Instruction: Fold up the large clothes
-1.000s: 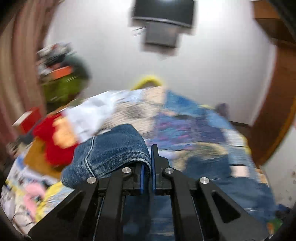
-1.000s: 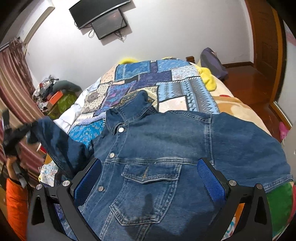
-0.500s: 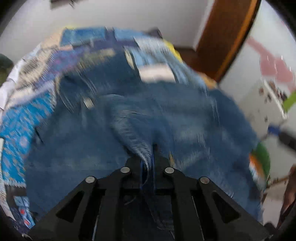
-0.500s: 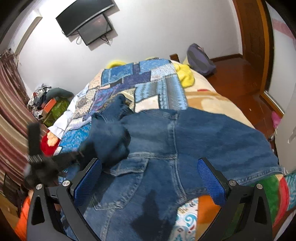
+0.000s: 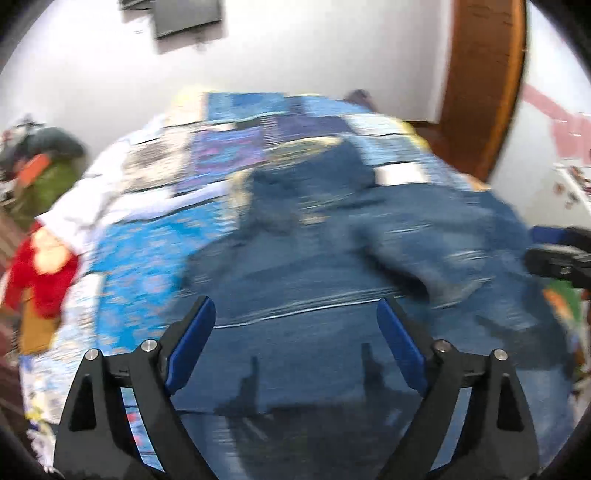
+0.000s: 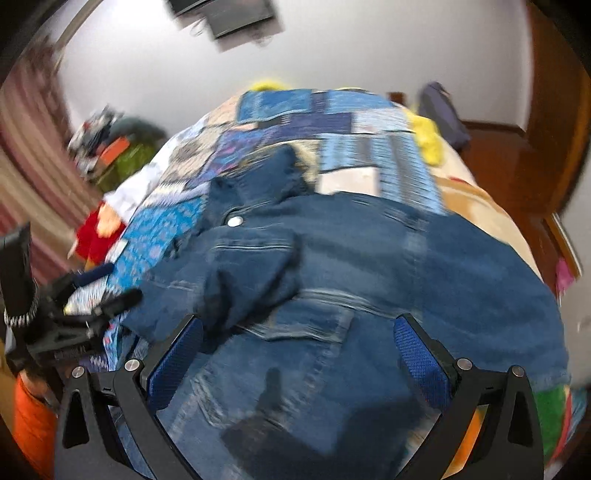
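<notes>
A dark blue denim jacket lies front up on the bed, its left sleeve folded in across the chest. It also shows, blurred, in the left wrist view. My left gripper is open and empty above the jacket's near part. It also shows at the left edge of the right wrist view. My right gripper is open and empty above the jacket's chest pocket. It also shows at the right edge of the left wrist view.
A blue patchwork quilt covers the bed. A red and white cloth lies at the bed's left side. A green bundle stands by the left wall. A wooden door and a wall screen are behind.
My left gripper carried the sleeve in over the jacket's front, opened and let it go, then drew back. The right gripper stayed open above the jacket.
</notes>
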A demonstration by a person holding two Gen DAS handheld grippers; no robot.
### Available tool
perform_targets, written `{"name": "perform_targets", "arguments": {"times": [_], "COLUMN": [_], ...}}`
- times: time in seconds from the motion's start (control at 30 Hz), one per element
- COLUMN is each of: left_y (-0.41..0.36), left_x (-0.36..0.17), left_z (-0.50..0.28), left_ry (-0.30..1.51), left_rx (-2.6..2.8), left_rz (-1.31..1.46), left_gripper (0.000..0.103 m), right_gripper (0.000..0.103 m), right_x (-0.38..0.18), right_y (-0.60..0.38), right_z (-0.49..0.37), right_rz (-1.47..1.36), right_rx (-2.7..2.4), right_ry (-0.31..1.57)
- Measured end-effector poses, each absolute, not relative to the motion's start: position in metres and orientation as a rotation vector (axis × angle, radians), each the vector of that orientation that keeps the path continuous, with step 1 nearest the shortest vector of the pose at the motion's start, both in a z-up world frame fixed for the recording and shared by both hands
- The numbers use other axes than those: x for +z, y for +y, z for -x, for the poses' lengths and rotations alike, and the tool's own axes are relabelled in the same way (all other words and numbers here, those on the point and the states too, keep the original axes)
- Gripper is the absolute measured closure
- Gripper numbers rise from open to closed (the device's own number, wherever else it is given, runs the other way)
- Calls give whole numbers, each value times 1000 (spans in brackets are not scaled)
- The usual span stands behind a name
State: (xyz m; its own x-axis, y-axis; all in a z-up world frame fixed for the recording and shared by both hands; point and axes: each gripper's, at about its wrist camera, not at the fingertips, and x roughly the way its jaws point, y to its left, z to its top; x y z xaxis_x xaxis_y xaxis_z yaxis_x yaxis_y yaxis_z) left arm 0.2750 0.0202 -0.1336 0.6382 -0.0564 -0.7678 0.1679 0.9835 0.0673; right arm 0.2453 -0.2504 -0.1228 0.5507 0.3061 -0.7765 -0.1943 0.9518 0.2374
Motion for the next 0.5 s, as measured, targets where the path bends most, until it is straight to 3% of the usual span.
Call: {"name": "perform_targets", "arguments": {"times": [0.27, 0.5], "left_y": [105, 109], "left_x": [-203, -258], "left_z": [-294, -292], "left_ry": [1044, 1139], "left_rx": [67, 52], "left_rz": [-29, 40], "left_gripper": [13, 10], "right_gripper": [0, 0], "right_x": [-151, -198], "right_y": [-155, -129], "right_z": [-303, -346], "right_rz": [24, 156], "right_rx": [421, 333], "right_ry": [1026, 1124]}}
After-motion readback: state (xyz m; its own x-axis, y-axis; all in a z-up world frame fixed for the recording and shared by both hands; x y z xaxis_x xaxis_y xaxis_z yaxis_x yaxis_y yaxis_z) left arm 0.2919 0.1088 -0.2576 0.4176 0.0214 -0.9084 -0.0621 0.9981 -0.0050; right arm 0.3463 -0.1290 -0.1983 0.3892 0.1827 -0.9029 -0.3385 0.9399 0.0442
